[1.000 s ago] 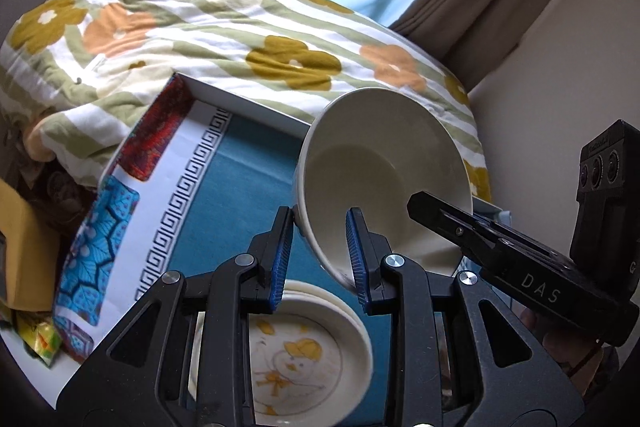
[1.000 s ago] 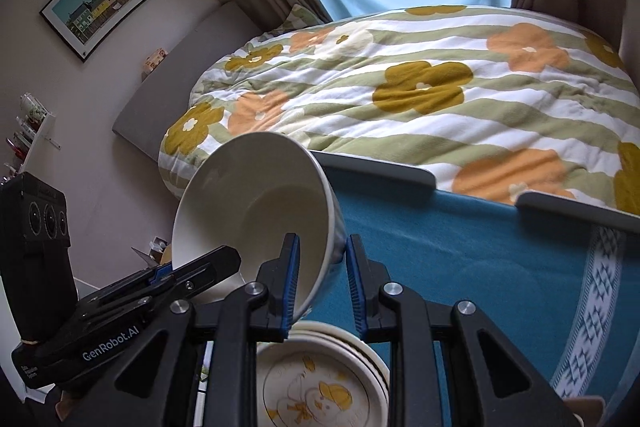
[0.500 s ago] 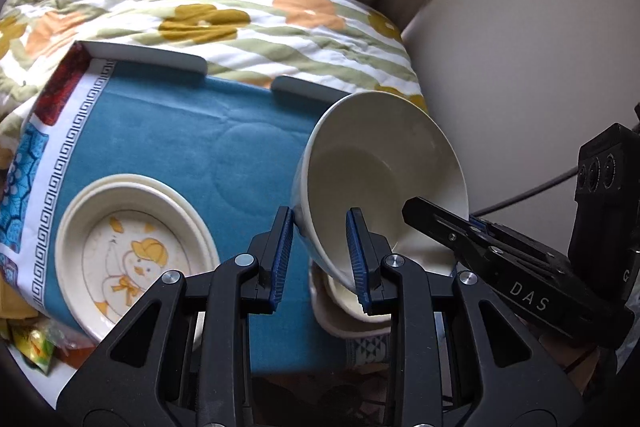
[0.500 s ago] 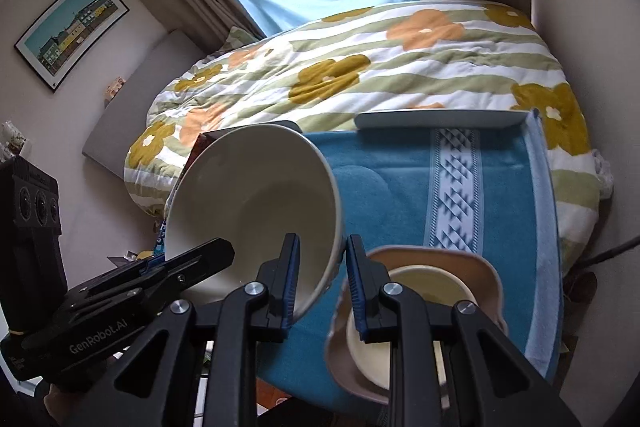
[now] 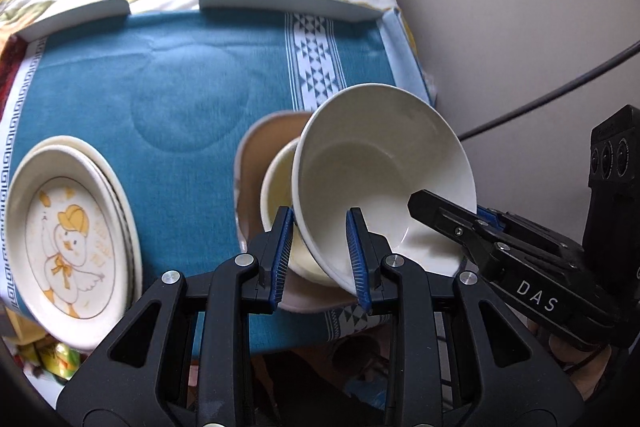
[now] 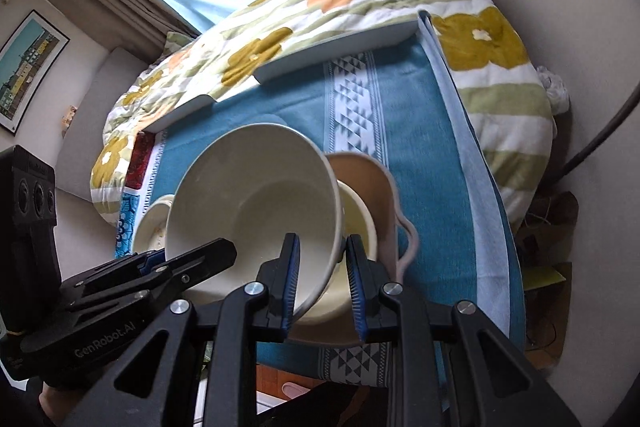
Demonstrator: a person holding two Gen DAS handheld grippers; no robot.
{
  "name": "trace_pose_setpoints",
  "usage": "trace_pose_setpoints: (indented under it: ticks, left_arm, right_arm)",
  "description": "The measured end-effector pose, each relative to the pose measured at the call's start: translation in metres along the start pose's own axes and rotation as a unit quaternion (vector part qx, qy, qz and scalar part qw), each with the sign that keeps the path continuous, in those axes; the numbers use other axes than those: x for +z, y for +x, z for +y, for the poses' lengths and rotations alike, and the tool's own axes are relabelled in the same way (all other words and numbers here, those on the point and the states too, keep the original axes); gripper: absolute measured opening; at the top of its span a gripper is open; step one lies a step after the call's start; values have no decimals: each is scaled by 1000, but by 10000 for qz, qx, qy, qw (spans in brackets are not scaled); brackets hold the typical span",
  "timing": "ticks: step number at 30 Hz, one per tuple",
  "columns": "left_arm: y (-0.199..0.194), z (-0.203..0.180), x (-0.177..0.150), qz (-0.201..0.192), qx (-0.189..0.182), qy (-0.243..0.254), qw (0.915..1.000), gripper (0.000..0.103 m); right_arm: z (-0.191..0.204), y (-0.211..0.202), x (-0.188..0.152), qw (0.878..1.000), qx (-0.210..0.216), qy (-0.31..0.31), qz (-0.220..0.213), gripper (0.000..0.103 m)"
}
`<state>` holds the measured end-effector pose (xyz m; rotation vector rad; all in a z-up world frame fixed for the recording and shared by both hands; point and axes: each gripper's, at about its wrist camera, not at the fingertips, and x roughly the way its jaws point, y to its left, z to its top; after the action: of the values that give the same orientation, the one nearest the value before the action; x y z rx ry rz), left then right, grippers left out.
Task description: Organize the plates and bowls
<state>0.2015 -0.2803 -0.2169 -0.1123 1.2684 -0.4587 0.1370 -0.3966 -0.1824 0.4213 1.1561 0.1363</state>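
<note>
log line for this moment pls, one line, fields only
left gripper: shut on bowl rim | right gripper: shut on same rim | bowl: tilted, over small bowl in tan dish | plates: stacked on cloth

hidden: small bowl [image 5: 280, 183] mostly behind large bowl [image 5: 384, 179]

both wrist views look steeply down, close, sharing the bowl [image 5: 384, 179] [image 6: 256, 203].

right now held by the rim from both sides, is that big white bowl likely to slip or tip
The white bowl looks glazed and smooth, so probably slippery. Both grippers, left and right, pinch only its rim and it hangs tilted, so it may swing. Likely ceramic, so breakable.
</note>
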Motion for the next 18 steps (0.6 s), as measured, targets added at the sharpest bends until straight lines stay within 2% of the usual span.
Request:
trace_pose_setpoints:
  ticks: [3,8,14,18]
  left_arm:
    - [11,-1,-2,138,78,59,9999,24]
    - [20,-3,-1,148,314,249,9991,24]
    - [24,-10,-3,188,770,541,9954,24]
    - [26,-11,-5,217,919,647,9934,24]
  right_arm:
    - [-4,5,-5,9999,-120,42,49,22]
    - [1,11,-6,9996,-250,-74,87,22]
    - [10,15,-5,9980,-490,-395,52,22]
    - [10,19,-6,9974,-553,-460,106,22]
